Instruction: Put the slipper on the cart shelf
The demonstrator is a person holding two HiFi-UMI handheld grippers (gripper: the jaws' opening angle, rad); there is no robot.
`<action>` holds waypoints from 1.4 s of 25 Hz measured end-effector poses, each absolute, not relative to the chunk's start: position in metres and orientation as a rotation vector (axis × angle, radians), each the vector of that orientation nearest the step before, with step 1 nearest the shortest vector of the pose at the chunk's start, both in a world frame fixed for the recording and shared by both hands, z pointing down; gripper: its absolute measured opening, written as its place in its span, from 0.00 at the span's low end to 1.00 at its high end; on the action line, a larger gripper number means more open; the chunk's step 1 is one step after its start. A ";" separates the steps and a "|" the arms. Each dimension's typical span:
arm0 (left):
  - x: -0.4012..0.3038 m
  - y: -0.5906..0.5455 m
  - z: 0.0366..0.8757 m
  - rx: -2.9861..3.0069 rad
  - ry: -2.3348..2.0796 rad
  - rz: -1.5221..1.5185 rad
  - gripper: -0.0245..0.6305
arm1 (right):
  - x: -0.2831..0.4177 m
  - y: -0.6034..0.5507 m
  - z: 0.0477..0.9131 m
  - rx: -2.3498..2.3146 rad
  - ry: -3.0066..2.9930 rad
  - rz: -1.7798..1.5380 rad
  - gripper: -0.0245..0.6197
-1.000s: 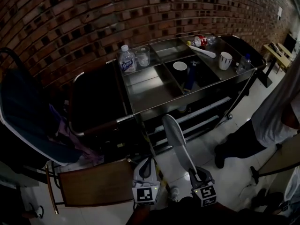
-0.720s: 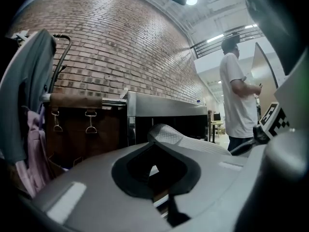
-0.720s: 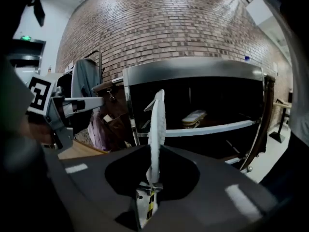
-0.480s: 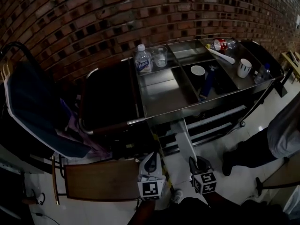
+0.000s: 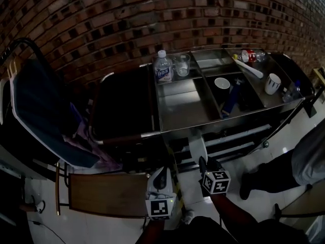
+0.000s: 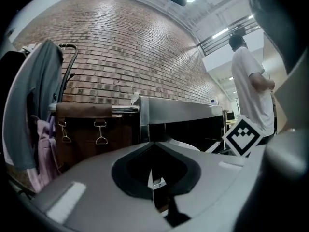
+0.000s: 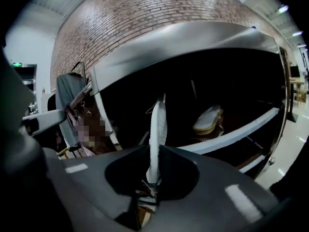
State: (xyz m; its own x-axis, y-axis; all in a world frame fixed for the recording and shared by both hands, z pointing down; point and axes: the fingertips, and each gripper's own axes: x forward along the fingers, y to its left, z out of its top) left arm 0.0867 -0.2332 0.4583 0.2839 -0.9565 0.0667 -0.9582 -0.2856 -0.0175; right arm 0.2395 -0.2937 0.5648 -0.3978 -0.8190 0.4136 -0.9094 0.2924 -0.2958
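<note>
A rough brick wall [image 5: 101,14] runs behind everything. At far left a smooth blue jacket [image 5: 35,111] hangs over a chair. Only the left gripper view shows the brown bag [image 6: 84,129] with metal buckles beside it.

The left claw [image 5: 163,171] points level at the cart, its jaws pressed together with nothing between them.

The cart [image 5: 185,105] has a shiny steel top divided into square wells. A clear plastic bottle [image 5: 162,67] stands in the back left one.

The right claw [image 5: 202,162] is clamped narrowly on one end of the slipper [image 5: 197,147]. The slipper is pale, flat and soft-looking. Its long axis runs in line with the claw, and its free end points into the dark opening below the steel top. From the head view it is a short white tongue that vanishes under the rim. The right gripper view shows it edge-on, as a thin upright strip.

That view alone shows a second slipper [image 7: 208,119] with a tan sole. It lies inside on the pale, straight-edged shelf [image 7: 236,133], to the right of the held one.
</note>
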 end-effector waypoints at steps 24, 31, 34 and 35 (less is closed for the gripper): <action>0.075 -0.228 0.449 2.459 -1.902 0.110 0.06 | 0.220 -0.382 0.602 1.638 -2.302 0.847 0.11; 0.077 -0.227 0.449 2.469 -1.892 0.107 0.06 | 0.218 -0.399 0.613 1.658 -2.242 0.678 0.16; 0.077 -0.225 0.453 2.465 -1.895 0.109 0.06 | 0.218 -0.405 0.614 1.673 -2.177 0.561 0.22; 0.078 -0.225 0.453 2.467 -1.895 0.107 0.06 | 0.219 -0.407 0.617 1.669 -2.145 0.525 0.27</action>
State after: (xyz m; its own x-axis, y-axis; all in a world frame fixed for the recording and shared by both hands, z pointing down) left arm 0.0777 -0.2251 0.4533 0.2565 -0.9639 0.0721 -0.9659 -0.2584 -0.0186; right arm 0.2185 -0.4068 0.6173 -0.2285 -0.8332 0.5035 -0.9716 0.2282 -0.0633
